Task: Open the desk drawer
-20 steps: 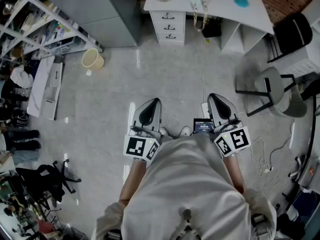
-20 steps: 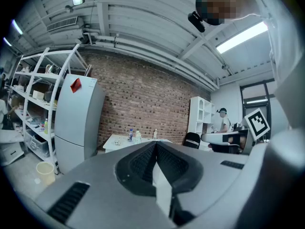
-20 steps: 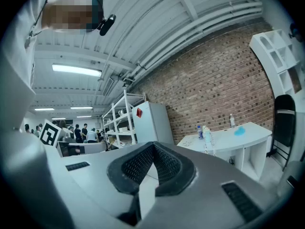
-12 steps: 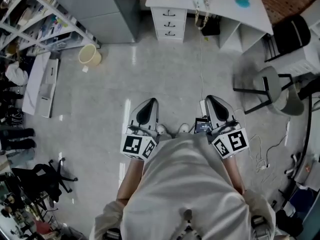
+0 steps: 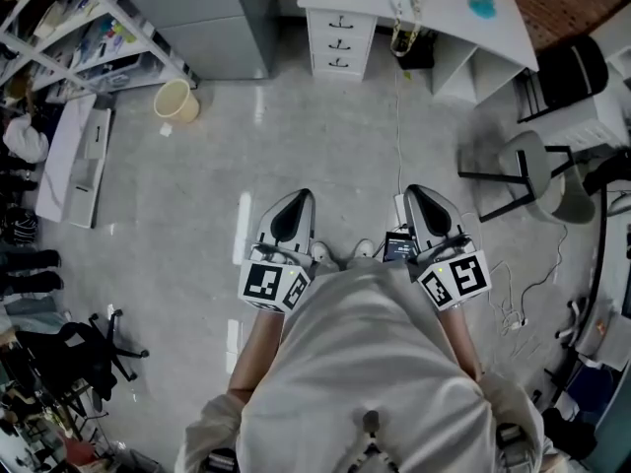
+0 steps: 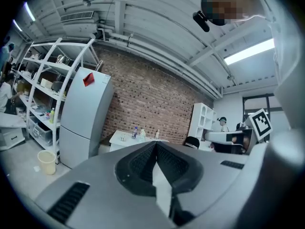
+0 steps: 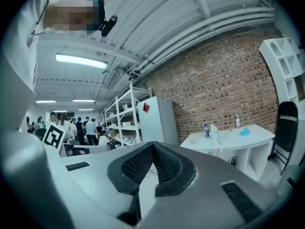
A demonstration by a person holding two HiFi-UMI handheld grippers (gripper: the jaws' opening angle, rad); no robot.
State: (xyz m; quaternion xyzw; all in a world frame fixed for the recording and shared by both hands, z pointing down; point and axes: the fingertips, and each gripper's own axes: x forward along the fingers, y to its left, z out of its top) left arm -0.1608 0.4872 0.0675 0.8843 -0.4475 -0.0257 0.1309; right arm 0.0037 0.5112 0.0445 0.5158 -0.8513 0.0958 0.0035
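Both grippers were held level and close in front of the body, at the lower centre of the head view. This was judged a carrying posture for an approach, since nothing lay within reach to be gripped. The left gripper point(image 5: 300, 201) was seen with its jaws pressed together and nothing between them, and the right gripper point(image 5: 415, 195) was held in the same way.

The desk point(image 5: 463, 13) was placed along the top edge of the frame, well apart from both grippers, with a stretch of bare floor point(image 5: 325, 146) left between. The drawer stack point(image 5: 340, 43), three fronts with dark handles, was set under the desk's left end. All three fronts were seen flush, so the task was judged not yet begun.

The far part of the desk top was cut off by the top edge of the head view. In both gripper views the drawer fronts were hidden behind the gripper bodies, and only the desk top was shown. The handles were too small for their form to be made out, and which drawer was meant could not be told.
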